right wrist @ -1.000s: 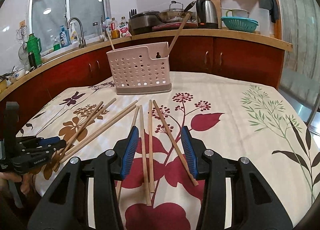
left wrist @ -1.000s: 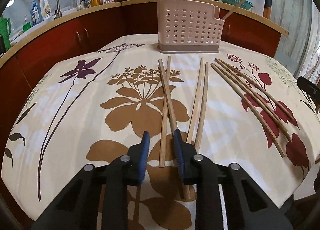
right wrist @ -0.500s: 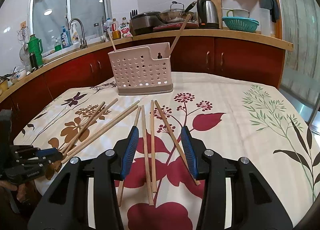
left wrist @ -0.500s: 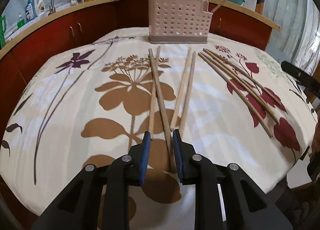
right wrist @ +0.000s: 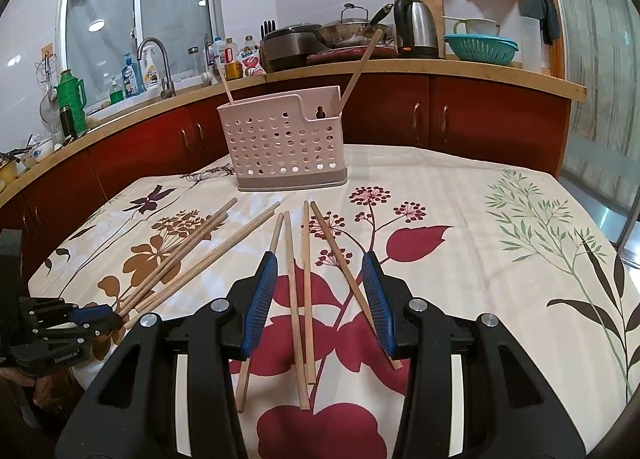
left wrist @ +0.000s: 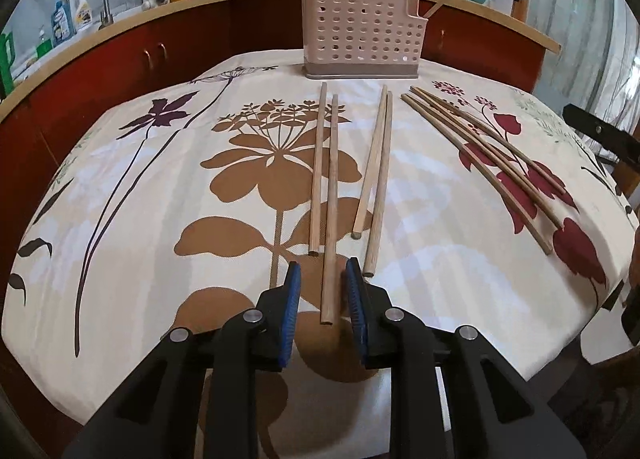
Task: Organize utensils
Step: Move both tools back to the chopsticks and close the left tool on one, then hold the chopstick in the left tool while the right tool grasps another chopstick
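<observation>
Left gripper point(left wrist: 323, 291), jaws apart, straddles one chopstick point(left wrist: 330, 195) lying in front of the caddy point(left wrist: 362, 39), aligned for lengthwise pickup. Right gripper point(right wrist: 320, 287), jaws wide, brackets several chopsticks point(right wrist: 305, 279).

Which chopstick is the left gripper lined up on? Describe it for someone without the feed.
Start at the pink perforated holder at the table's far edge. Four chopsticks lie nearest its front; take the second from left. Only its near end lies between the left gripper fingers.

both grippers, left gripper point(left wrist: 320, 301) and right gripper point(right wrist: 320, 301), have black plastic bodies, silver screws, and ribbed blue pads point(right wrist: 262, 299) lining the jaws.
</observation>
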Tool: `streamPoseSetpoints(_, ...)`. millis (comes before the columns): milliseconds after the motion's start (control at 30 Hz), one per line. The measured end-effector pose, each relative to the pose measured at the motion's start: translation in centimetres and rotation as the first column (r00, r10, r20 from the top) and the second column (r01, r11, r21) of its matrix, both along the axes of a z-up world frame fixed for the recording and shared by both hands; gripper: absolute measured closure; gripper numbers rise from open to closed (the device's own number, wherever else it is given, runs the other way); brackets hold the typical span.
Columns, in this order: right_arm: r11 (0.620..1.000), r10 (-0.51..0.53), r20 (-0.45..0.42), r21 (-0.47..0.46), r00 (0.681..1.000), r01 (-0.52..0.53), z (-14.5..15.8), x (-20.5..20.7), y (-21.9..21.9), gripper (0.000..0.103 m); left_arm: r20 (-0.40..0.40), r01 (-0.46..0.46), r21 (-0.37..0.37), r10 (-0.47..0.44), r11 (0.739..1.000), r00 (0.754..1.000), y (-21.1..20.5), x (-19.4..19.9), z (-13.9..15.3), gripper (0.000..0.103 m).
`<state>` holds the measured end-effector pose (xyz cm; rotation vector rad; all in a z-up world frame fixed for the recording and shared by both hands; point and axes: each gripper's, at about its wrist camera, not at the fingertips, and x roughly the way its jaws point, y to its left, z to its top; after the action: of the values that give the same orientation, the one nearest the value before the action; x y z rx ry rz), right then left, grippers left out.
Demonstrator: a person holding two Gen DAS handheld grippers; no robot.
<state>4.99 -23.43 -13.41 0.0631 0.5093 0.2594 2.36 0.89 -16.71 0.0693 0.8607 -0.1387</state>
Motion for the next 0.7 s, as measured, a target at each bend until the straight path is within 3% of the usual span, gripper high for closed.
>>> streamPoseSetpoints(100, 1.000, 0.001, 0.002, -0.002, 1.000, -0.001, 0.0, 0.0, 0.1, 0.060, 0.006, 0.000, 0.010, 0.000, 1.000, 1.000, 0.0, 0.1, 0.0, 0.096)
streamPoseSetpoints(233, 1.000, -0.002, 0.006, 0.000, 1.000, 0.002, 0.1, -0.1, 0.1, 0.060, 0.016, 0.011, 0.002, -0.011, 1.000, 1.000, 0.0, 0.1, 0.2, 0.096)
streamPoseSetpoints(400, 1.000, 0.000, 0.007, -0.001, 1.000, 0.000, 0.1, -0.1, 0.2, 0.060, 0.098, 0.021, 0.024, -0.024, 0.999, 0.995, -0.4, -0.4, 1.7, 0.096)
streamPoseSetpoints(700, 1.000, 0.004, 0.002, -0.003, 1.000, -0.004, 0.1, 0.0, 0.3, 0.060, 0.139, -0.065, 0.018, 0.061, 0.998, 0.988, 1.8, 0.7, 1.9, 0.096)
